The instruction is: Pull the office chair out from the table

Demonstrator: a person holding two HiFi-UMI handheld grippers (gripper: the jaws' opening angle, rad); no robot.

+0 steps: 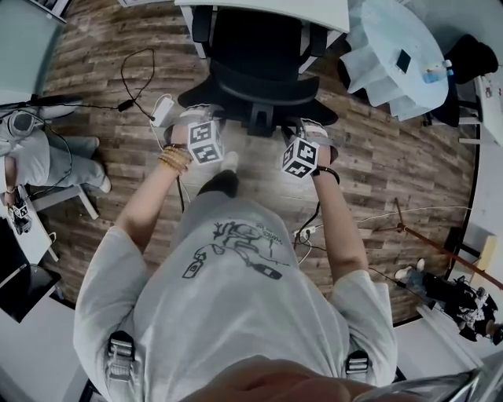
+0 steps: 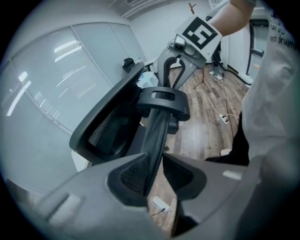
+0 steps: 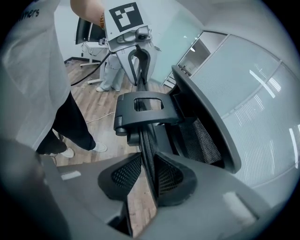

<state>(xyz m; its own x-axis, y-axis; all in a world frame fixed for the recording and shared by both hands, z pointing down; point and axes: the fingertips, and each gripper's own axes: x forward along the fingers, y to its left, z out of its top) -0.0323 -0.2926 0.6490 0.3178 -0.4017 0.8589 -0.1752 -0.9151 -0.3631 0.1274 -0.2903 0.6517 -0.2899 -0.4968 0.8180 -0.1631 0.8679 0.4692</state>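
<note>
- Ahead, the way is barred by the chair (image 1: pixel 259 74), which is set close against the table (image 1: pixel 314 12).
- Bare floor (image 1: pixel 369 165) is left open on the chair's right, up to a round table (image 1: pixel 401 55) and a stand (image 1: pixel 428 239).
- On the left, the floor is crossed by a cable (image 1: pixel 126 103); a seated person (image 1: pixel 35 157) is found farther off.
- The jaw gaps of the left gripper (image 2: pixel 157 176) and right gripper (image 3: pixel 149 176) are filled by the chair's back rim.

left tongs (image 2: pixel 154 161): clamped on office chair (image 2: pixel 158 124) back edge | floor (image 2: pixel 206 126): wood
</note>
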